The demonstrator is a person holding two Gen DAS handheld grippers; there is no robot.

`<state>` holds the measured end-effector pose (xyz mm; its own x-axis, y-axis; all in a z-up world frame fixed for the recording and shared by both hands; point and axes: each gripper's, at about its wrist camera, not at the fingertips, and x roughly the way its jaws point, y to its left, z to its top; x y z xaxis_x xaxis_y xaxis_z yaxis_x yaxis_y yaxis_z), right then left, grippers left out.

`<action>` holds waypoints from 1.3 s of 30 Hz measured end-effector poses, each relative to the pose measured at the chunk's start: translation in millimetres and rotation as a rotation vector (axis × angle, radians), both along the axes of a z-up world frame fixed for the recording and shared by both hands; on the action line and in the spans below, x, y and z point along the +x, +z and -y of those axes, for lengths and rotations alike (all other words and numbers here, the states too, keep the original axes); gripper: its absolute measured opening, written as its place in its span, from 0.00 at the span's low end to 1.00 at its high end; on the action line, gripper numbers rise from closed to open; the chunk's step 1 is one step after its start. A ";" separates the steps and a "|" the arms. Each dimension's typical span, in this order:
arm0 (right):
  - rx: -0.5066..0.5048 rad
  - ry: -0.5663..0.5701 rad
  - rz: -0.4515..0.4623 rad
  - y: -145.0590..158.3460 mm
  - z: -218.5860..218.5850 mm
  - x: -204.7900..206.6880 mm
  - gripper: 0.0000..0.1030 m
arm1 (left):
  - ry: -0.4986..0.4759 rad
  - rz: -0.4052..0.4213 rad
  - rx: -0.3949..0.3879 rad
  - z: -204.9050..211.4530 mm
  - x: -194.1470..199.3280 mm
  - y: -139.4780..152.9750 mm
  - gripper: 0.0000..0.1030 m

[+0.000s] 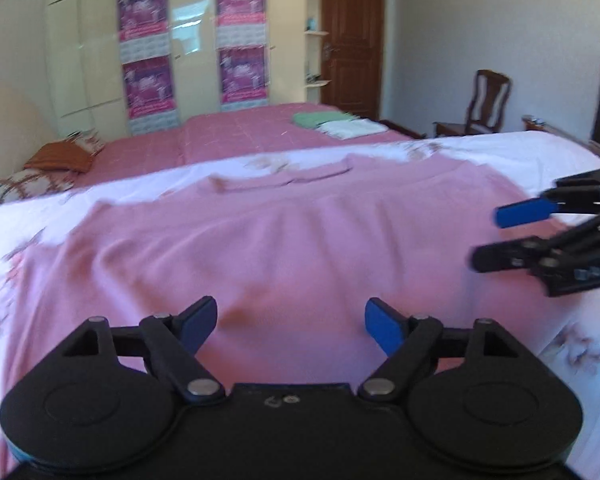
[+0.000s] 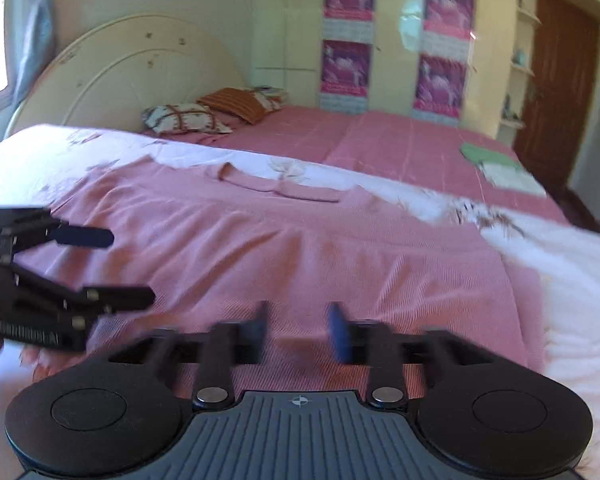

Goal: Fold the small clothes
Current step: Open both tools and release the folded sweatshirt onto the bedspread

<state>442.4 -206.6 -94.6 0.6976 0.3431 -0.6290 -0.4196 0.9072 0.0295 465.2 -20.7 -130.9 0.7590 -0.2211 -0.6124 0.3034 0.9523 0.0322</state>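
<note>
Ideally both the left gripper (image 1: 288, 326) and right gripper (image 2: 298, 330), fingers spread and empty, should pinch the near hem of the pink shirt (image 1: 284, 240) lying flat on the bed (image 1: 500, 148), evenly spaced.

A home bedroom: bed (image 2: 400, 148) with headboard (image 2: 112, 76), pillows (image 2: 180, 120), wardrobe (image 1: 180, 40).

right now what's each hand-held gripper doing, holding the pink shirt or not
Left hand-held gripper: open, empty, over the pink shirt.
Right hand-held gripper: open, nothing between its fingers, over the same shirt.
</note>
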 end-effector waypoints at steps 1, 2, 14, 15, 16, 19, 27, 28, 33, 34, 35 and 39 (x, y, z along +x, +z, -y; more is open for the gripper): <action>-0.016 0.023 -0.010 -3.8 0.4 -3.2 0.58 | 0.019 -0.016 -0.020 -11.9 -2.5 -2.8 0.78; -0.032 0.029 -0.029 -7.7 1.0 -4.6 0.58 | 0.037 -0.022 -0.040 -23.7 -6.2 -3.5 0.78; -0.023 -0.253 -0.143 -14.8 100.9 -42.7 0.44 | 0.209 -0.032 0.001 -91.3 -51.8 12.6 0.74; -0.016 -0.264 -0.128 -7.8 98.9 -46.3 0.44 | 0.202 -0.022 -0.021 -87.6 -55.4 16.3 0.74; 0.005 -0.258 -0.103 -0.1 96.1 -51.2 0.44 | 0.193 -0.013 -0.027 -81.5 -57.1 19.1 0.75; -0.006 -0.251 -0.060 8.6 80.1 -62.8 0.44 | 0.174 -0.039 -0.024 -61.7 -55.1 13.5 0.78; -0.029 -0.296 -0.136 -6.2 86.7 -80.5 0.44 | 0.220 -0.041 -0.023 -70.1 -68.1 14.1 0.76; -0.027 -0.299 -0.113 -2.0 89.5 -83.1 0.44 | 0.233 -0.047 -0.009 -74.4 -67.8 12.7 0.77; 0.014 -0.336 -0.158 -10.4 99.4 -72.7 0.44 | 0.268 -0.106 -0.016 -89.1 -61.2 8.6 0.76; -0.042 -0.356 -0.203 -19.9 97.6 -68.1 0.44 | 0.275 -0.093 -0.015 -84.7 -63.3 15.1 0.75; -0.024 -0.361 -0.196 -17.4 99.5 -69.3 0.44 | 0.266 -0.070 -0.027 -78.9 -65.4 21.4 0.76; 0.050 -0.354 -0.110 5.8 78.5 -77.9 0.44 | 0.191 -0.035 -0.072 -31.4 -61.9 28.5 0.85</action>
<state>364.5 -285.1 -88.8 0.7075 0.1245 -0.6957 -0.0716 0.9919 0.1048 403.3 10.6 -102.5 0.7698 -0.1193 -0.6271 0.1166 0.9921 -0.0456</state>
